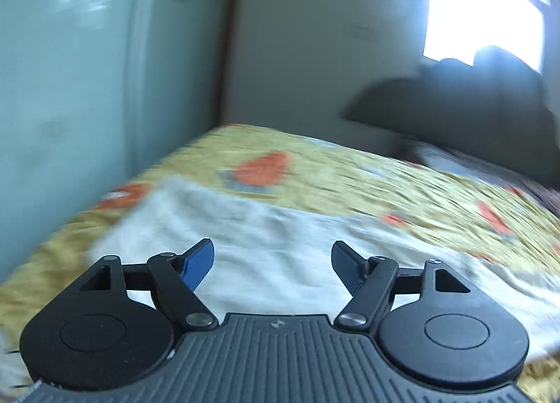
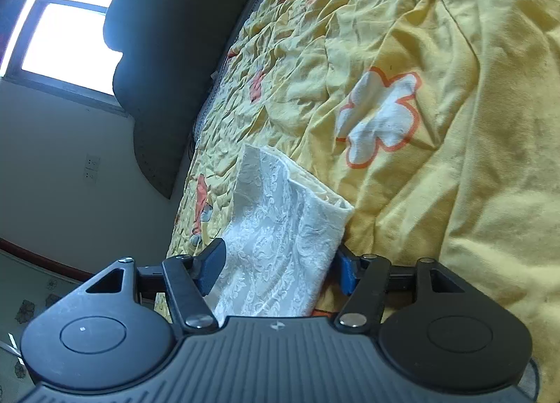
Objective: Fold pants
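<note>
- Pants (image 2: 276,245) — white, lace-patterned — lie on the yellow flowered bedspread (image 2: 402,35).
- Left claw (image 1: 273,266) gapes wide, empty.
- Right claw (image 2: 280,266) spread around the cloth, not clamped.

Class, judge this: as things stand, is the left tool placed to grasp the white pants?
Probably yes. The left tool is open just above the white pants on the yellow bedsheet, and nothing lies between them, though the view is blurred.
</note>
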Motion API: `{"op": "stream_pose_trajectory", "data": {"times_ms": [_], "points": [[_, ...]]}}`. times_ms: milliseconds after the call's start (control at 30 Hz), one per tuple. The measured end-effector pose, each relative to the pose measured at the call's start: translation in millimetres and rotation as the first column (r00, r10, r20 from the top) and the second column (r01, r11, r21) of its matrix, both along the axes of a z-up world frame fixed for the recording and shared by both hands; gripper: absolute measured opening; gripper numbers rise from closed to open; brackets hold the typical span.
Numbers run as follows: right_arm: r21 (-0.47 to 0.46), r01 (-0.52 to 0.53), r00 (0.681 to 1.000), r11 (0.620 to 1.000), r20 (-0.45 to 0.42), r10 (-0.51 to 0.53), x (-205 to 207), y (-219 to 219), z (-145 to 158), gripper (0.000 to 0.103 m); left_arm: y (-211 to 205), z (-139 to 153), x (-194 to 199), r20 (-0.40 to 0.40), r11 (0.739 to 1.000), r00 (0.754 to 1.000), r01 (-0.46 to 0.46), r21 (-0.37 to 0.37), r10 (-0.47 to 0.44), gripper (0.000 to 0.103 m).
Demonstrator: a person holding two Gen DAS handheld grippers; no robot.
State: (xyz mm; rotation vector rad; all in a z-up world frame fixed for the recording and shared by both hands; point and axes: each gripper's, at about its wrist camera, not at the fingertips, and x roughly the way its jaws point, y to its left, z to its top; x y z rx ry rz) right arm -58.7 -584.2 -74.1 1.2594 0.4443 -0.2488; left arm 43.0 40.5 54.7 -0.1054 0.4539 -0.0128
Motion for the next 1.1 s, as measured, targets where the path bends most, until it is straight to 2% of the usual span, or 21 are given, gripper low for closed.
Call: {"op": "stream_pose_trajectory", "data": {"times_ms": [33,67,100,200,267,300,367,400,467,500,533,600,667,733,833,900,967,1033,1100], "points": [[-0.032,-0.003,1.000,0.999,-0.010,0.002,2.6,2.2,1.5,0.056,-19.0,-4.5,7.5,-0.026,0.998,0.998,0.061,0.008,-0.061,0.076],[-0.081,-0.019,0.999,0.997,-0.038,0.016,6.3,5.1,2.7,0.040,-36.6,-9.9,14.5,-0.053,0.993,0.992,0.115,0.016,-0.114,0.076],[-0.119,-0.036,0.998,0.992,-0.049,0.031,9.3,6.3,4.1,0.009,-55.3,-17.2,22.0,-0.084,0.984,0.981,0.176,0.029,-0.174,0.076],[-0.133,-0.056,0.998,0.990,-0.033,0.052,9.1,-1.3,2.5,0.010,-96.5,-43.3,36.6,-0.173,0.948,0.942,0.307,0.084,-0.289,0.073],[-0.067,-0.079,0.996,0.995,-0.054,0.076,8.0,-10.4,-10.4,0.012,-109.2,-60.4,45.6,-0.240,0.938,0.926,0.325,0.118,-0.291,0.071],[-0.041,-0.089,0.996,0.995,-0.025,0.088,5.6,-15.0,-14.6,0.012,-108.4,-72.0,52.5,-0.270,0.941,0.922,0.318,0.119,-0.278,0.071],[-0.005,-0.095,0.995,0.995,-0.010,0.095,-2.6,-28.7,-14.0,0.016,-104.2,-76.4,51.2,-0.261,0.944,0.925,0.312,0.109,-0.276,0.076],[-0.025,-0.070,0.997,0.997,-0.021,0.070,-7.6,-35.9,-8.5,0.024,-103.9,-76.6,48.9,-0.266,0.945,0.925,0.309,0.110,-0.272,0.077],[-0.138,0.004,1.000,0.990,-0.028,-0.008,-16.2,-51.4,11.0,0.045,-98.7,-71.8,47.0,-0.275,0.945,0.922,0.311,0.099,-0.274,0.076],[-0.183,0.023,1.000,0.983,-0.005,-0.024,-16.3,-59.0,20.5,0.071,-96.8,-67.0,47.6,-0.280,0.948,0.921,0.305,0.093,-0.270,0.076],[-0.215,0.018,1.000,0.976,0.027,-0.012,-12.2,-65.9,29.2,0.084,-96.8,-63.6,49.3,-0.283,0.949,0.921,0.303,0.084,-0.269,0.076],[-0.246,-0.100,0.992,0.964,0.049,0.116,15.1,-78.1,43.1,0.084,-95.4,-59.1,52.9,-0.285,0.950,0.918,0.305,0.063,-0.276,0.076],[-0.273,-0.223,0.972,0.936,0.005,0.234,51.0,-83.1,48.0,0.084,-96.7,-59.3,56.8,-0.289,0.950,0.916,0.306,0.059,-0.277,0.076],[-0.325,-0.324,0.946,0.889,-0.089,0.312,85.7,-78.8,48.1,0.084,-97.8,-63.8,59.8,-0.298,0.951,0.915,0.303,0.063,-0.272,0.076],[-0.377,-0.471,0.882,0.798,-0.215,0.419,125.6,-65.6,39.0,0.084,-103.3,-70.8,55.3,-0.275,0.943,0.919,0.319,0.100,-0.282,0.081],[-0.383,-0.533,0.846,0.755,-0.249,0.471,138.1,-53.2,31.4,0.084,-105.7,-74.2,51.6,-0.258,0.936,0.921,0.331,0.120,-0.293,0.085],[-0.407,-0.569,0.822,0.715,-0.240,0.517,148.6,-41.6,27.4,0.076,-106.0,-76.5,49.9,-0.248,0.934,0.922,0.335,0.125,-0.297,0.088],[-0.443,-0.578,0.815,0.686,-0.265,0.516,153.8,-33.8,23.6,0.037,-106.0,-77.3,50.3,-0.250,0.934,0.921,0.335,0.123,-0.297,0.088],[-0.427,-0.568,0.822,0.704,-0.243,0.516,154.0,-39.6,18.1,0.021,-106.3,-75.9,51.4,-0.259,0.934,0.919,0.336,0.118,-0.298,0.089]]}}
